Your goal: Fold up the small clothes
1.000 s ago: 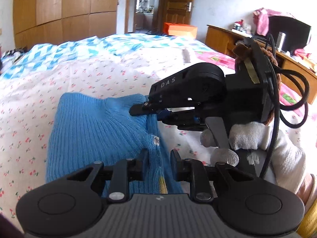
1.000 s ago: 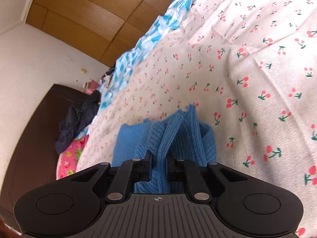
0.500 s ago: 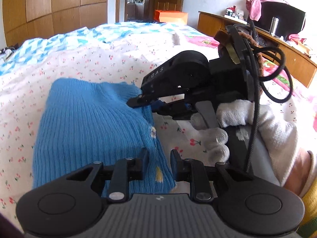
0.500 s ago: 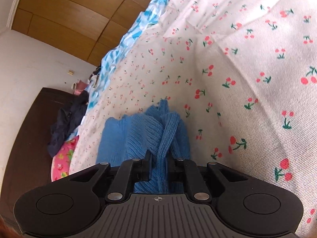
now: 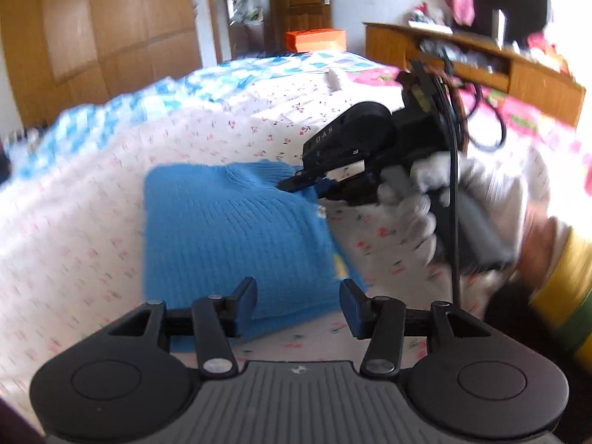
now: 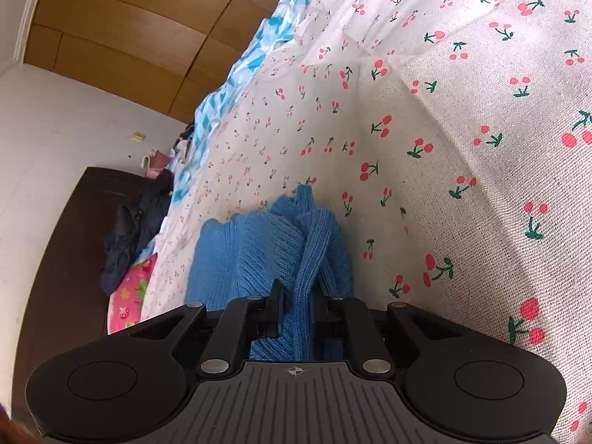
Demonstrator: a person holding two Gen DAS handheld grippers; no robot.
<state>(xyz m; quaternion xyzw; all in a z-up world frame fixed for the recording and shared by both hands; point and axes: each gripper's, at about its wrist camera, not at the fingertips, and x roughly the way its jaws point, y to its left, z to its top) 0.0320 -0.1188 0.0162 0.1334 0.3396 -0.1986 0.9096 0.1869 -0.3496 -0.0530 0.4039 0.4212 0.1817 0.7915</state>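
A blue knitted garment [image 5: 229, 236] lies folded on the cherry-print bedsheet [image 5: 74, 244]. My left gripper [image 5: 299, 305] hovers at the garment's near edge. Its jaws are opening, and the blue pads [image 5: 246, 301] stand apart from the cloth without pressing it. My right gripper [image 5: 296, 185], held by a white-gloved hand [image 5: 425, 199], pinches the garment's far right corner. In the right wrist view my right gripper [image 6: 298, 307] is shut on a bunched fold of the blue knit [image 6: 259, 244], low over the sheet [image 6: 462, 148].
A blue-and-white quilt [image 5: 122, 111] covers the far part of the bed. Beyond stand wooden wardrobes [image 5: 100, 29], a door [image 5: 299, 0], an orange box [image 5: 314, 39] and a cluttered desk [image 5: 481, 70]. Dark clothes [image 6: 129, 229] hang on the headboard [image 6: 66, 259].
My left gripper has let go of the garment's near edge, widened its jaws and drawn back. The garment now lies flat in front of it. The right gripper keeps its grip.
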